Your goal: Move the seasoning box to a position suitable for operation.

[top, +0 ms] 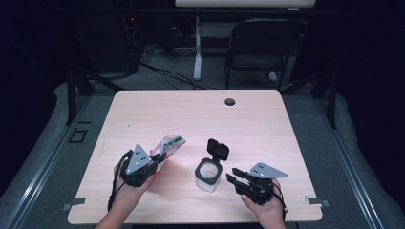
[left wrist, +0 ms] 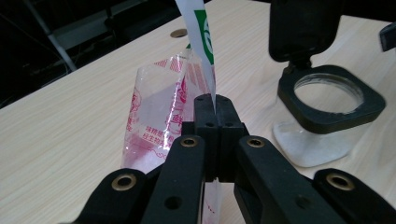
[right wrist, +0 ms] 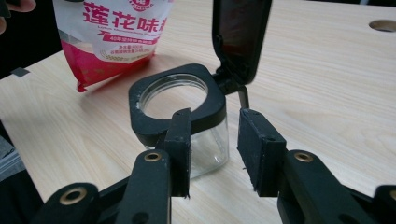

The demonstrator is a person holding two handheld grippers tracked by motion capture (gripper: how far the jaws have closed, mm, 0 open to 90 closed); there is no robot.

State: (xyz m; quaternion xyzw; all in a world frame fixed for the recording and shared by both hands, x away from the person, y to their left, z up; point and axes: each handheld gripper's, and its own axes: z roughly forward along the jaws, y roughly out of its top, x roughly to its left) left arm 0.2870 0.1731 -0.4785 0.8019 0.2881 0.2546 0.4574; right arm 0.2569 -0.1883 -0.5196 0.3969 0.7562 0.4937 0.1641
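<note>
High view: left gripper point(top: 155, 164) is holding pouch point(top: 167, 144) tilted beside open jar point(top: 208, 175); right gripper point(top: 234, 177) is idling partly open, near the jar | Left gripper view: jaws are pinching thin pouch edge point(left wrist: 208, 70), risking slipping | Right gripper view: jar rim point(right wrist: 154, 123) is sitting unclamped, risking tipping.

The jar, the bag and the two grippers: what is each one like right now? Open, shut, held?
jar: upright on the table, looks nearly empty
lid: flipped up on its hinge, jar mouth open
bag: pinched at its edge, lifted off the table
left gripper: shut on the bag
right gripper: jaws apart beside the jar, one jaw at its corner, nothing between them
</note>
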